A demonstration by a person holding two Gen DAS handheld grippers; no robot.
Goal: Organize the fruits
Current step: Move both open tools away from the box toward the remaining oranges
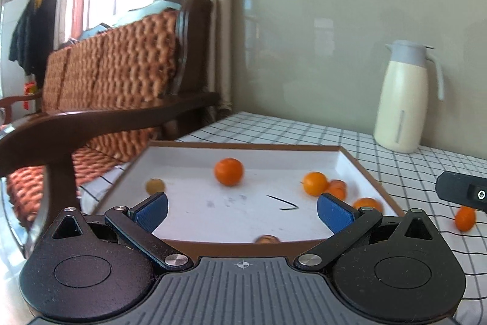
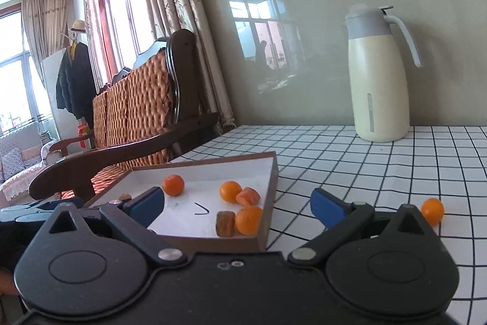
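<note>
Ahead of the left gripper (image 1: 242, 210), whose blue pads stand wide apart on nothing, a shallow white tray (image 1: 243, 146) with a brown rim holds several orange fruits (image 1: 229, 175), most of them bunched toward its right side. A brownish piece (image 1: 267, 239) at the near rim is half hidden and too blurred to name. The right gripper (image 2: 237, 204) is likewise spread and empty, with one loose orange (image 2: 432, 211) on the checked tablecloth (image 2: 350, 160) to its right, a cream jug (image 2: 379, 75) far ahead, and a wicker bench (image 2: 134, 111) to the left.
</note>
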